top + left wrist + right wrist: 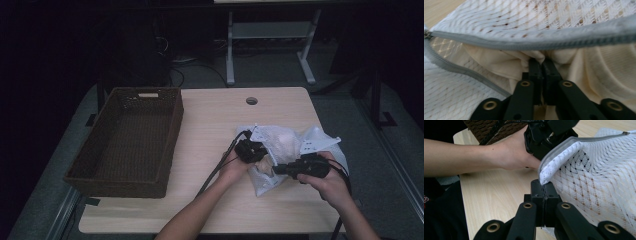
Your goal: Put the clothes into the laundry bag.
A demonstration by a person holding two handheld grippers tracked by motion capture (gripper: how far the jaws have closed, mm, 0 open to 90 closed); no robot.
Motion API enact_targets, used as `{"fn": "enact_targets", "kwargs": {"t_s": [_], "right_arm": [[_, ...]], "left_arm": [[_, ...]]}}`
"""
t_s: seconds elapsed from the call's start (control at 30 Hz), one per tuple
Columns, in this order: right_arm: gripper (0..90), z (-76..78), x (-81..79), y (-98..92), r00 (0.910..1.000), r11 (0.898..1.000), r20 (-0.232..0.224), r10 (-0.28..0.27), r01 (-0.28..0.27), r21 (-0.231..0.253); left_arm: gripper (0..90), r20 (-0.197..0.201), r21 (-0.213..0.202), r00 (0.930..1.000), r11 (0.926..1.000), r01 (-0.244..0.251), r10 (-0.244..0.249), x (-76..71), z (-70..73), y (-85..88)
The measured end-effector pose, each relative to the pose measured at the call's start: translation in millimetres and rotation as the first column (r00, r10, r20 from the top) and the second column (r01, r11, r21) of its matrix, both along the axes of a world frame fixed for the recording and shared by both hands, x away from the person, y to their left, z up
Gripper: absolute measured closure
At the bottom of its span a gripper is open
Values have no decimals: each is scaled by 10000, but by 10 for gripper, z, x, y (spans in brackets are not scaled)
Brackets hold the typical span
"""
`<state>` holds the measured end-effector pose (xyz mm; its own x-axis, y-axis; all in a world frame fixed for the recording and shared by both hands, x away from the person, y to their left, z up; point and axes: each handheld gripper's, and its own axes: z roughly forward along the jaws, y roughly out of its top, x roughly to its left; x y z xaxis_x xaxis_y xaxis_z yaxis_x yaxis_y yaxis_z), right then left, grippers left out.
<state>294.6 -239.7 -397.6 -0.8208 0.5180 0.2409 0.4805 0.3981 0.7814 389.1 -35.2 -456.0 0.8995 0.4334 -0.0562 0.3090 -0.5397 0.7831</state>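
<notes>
hiding cream cloth (506,62) — mesh bag (280,142)

One white mesh laundry bag (295,150), one cream cloth (506,65), one wicker basket (127,142), two hand-held grippers, one table (210,125)

The high view looks forward and down over the whole table (210,120) from the person's side. The left gripper view sits very close inside the mesh laundry bag's (554,17) zipped mouth. The right gripper view, also close, faces the bag's edge and the opposite hand (511,155).
</notes>
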Motion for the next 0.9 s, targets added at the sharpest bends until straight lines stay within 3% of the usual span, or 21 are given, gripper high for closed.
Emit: {"fn": "enact_targets", "kwargs": {"t_s": [0.17,0.2,0.3,0.33,0.43,0.53,0.7,0.73,0.8,0.9], "right_arm": [[891,-1,11,-31,9999,9999,10,-101,101,17],[891,-1,13,-38,9999,9999,0,-130,130,19],[891,-1,14,-38,9999,9999,5,-145,145,21],[891,-2,17,-33,9999,9999,-5,-161,161,12],[891,-4,20,-23,9998,9998,-26,-176,176,-2],[890,-3,19,-22,9998,9998,-17,-193,193,-34],[891,-1,17,-37,9998,9998,-6,-220,220,-4],[891,-1,15,-39,9997,9997,-30,-230,230,-5],[890,0,15,-39,9997,9997,-25,-226,226,-3],[891,-1,18,-43,9998,9998,-17,-212,212,11]], "left_arm": [[669,-140,-317,9999,9995,-69,65,-29,127,188],[643,-158,-476,9999,9989,-41,34,-72,207,334],[553,-270,-568,9996,9984,54,-70,-106,255,445],[531,-327,-505,9989,9982,333,-350,-145,282,541],[495,-404,-232,9969,9975,672,-681,-185,271,592],[505,-223,104,9978,9979,632,-630,-182,240,575],[533,185,172,9998,9998,83,-86,-40,252,557],[532,292,220,9995,9997,-140,134,82,296,538],[518,371,344,9990,9990,-273,260,148,319,523],[479,544,749,9972,9956,-555,515,411,373,460]]}}
